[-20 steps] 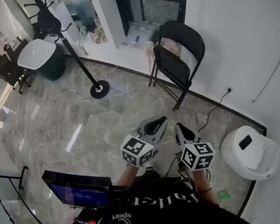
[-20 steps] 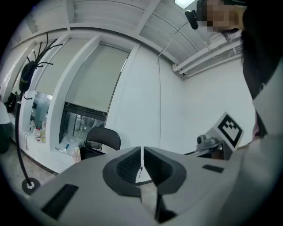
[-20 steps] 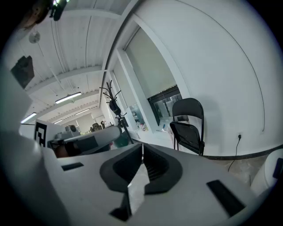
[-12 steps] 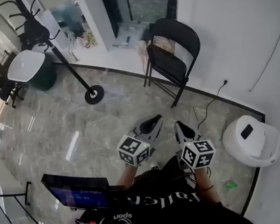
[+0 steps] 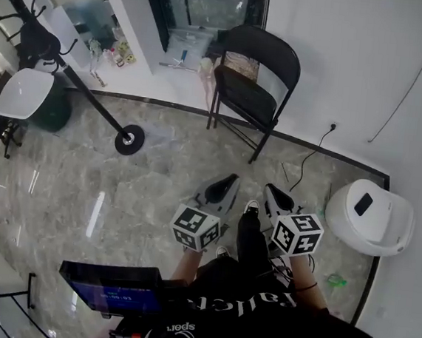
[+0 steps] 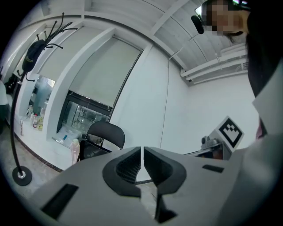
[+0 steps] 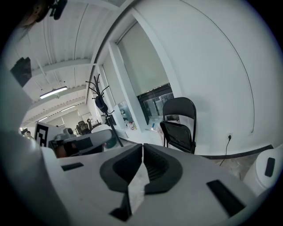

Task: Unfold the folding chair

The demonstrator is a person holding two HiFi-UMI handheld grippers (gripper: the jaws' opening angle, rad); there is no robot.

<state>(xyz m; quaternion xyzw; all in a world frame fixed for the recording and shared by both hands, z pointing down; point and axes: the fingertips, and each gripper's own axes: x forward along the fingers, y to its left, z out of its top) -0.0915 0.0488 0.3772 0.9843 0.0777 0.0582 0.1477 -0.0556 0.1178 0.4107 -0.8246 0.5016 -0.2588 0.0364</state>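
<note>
Left tool point(image 5: 227, 181) and right tool point(image 5: 271, 191) both closed, nothing between jaws, side by side at lower centre; black folding chair point(image 5: 253, 79) stands on floor point(image 5: 119, 193) by white wall point(image 5: 341, 51), upper centre, well apart from both.

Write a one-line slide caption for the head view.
Left gripper and right gripper, jaws shut and empty, face the chair across the floor.

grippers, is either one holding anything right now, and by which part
Nothing is held: the left gripper and the right gripper are both shut and empty, well short of the folding chair.
</note>
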